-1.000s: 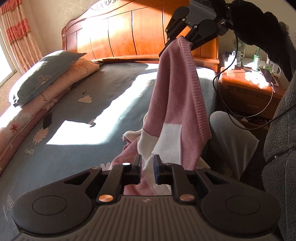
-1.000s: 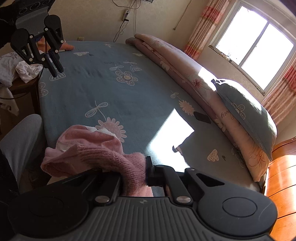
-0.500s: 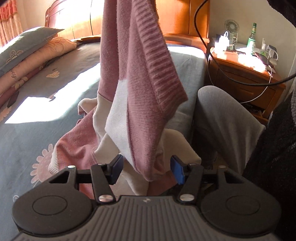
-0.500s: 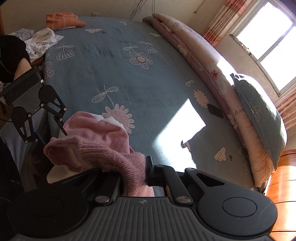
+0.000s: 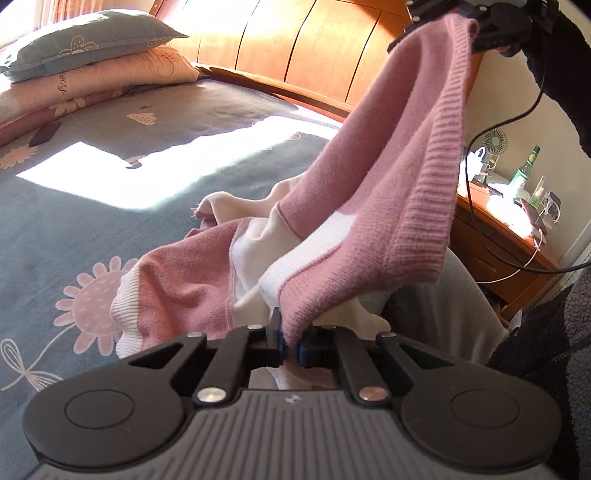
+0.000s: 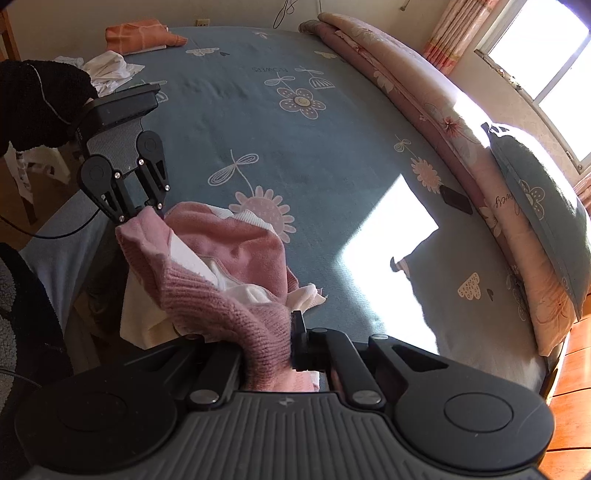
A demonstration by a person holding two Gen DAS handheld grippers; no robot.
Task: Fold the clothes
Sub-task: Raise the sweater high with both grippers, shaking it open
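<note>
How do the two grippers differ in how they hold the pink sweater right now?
The left gripper pinches a lower ribbed corner of the pink sweater, near the bed. The right gripper clamps a bunched ribbed edge, held higher, so the knit slopes between them. Both are shut on it.

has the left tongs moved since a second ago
Yes. In the right wrist view the left tongs came down from beside the far bed corner onto the pink sweater.

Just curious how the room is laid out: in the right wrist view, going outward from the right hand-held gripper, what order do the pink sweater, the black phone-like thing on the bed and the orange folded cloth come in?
1. Pink sweater, clamped in the right hand-held gripper.
2. Black phone-like thing, mid-bed, right, beside the rolled quilt.
3. Orange folded cloth, far corner of the bed, upper left.
</note>
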